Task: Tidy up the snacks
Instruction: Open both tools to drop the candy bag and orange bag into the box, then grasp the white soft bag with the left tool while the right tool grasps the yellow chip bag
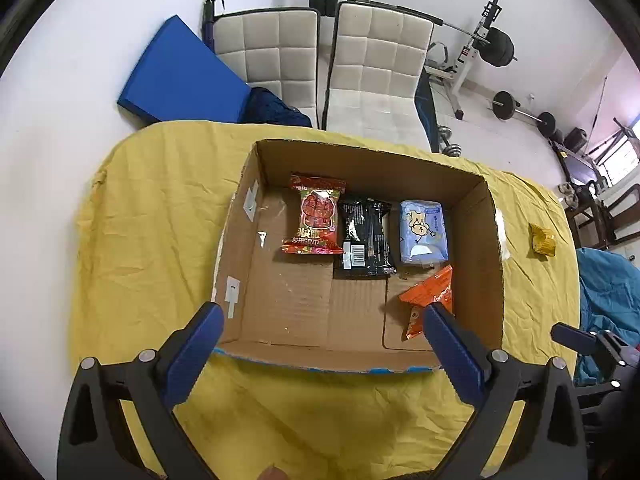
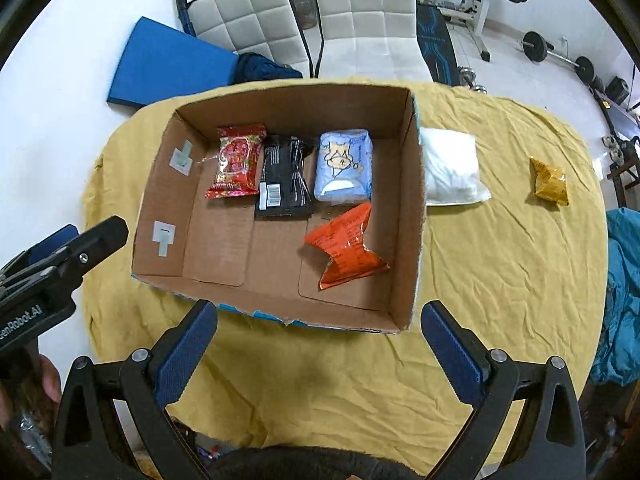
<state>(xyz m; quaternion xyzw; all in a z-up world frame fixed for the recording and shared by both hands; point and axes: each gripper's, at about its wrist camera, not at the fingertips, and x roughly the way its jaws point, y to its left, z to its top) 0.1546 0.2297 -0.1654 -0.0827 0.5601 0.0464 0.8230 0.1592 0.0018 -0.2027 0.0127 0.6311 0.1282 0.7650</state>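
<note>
An open cardboard box (image 1: 486,240) (image 2: 416,216) stands on the yellow tablecloth. Along its far side lie a red packet (image 1: 316,216) (image 2: 236,162), a black packet (image 1: 364,236) (image 2: 284,178) and a light blue packet (image 1: 423,232) (image 2: 344,166). An orange packet (image 1: 430,294) (image 2: 344,248) lies nearer, at the right. Outside the box, on the cloth to its right, rest a white packet (image 2: 450,168) and a small yellow packet (image 1: 542,240) (image 2: 550,180). My left gripper (image 1: 322,314) hovers open over the box's near edge, empty. My right gripper (image 2: 320,318) also stands open and empty at the near edge.
The yellow tablecloth (image 1: 160,208) (image 2: 500,260) covers a rounded table. Two white padded chairs (image 1: 376,72) (image 2: 360,12) stand behind it, with a blue mat (image 1: 180,72) on the floor. Weight equipment (image 1: 496,48) fills the back right. A teal cloth (image 2: 624,300) lies at the right.
</note>
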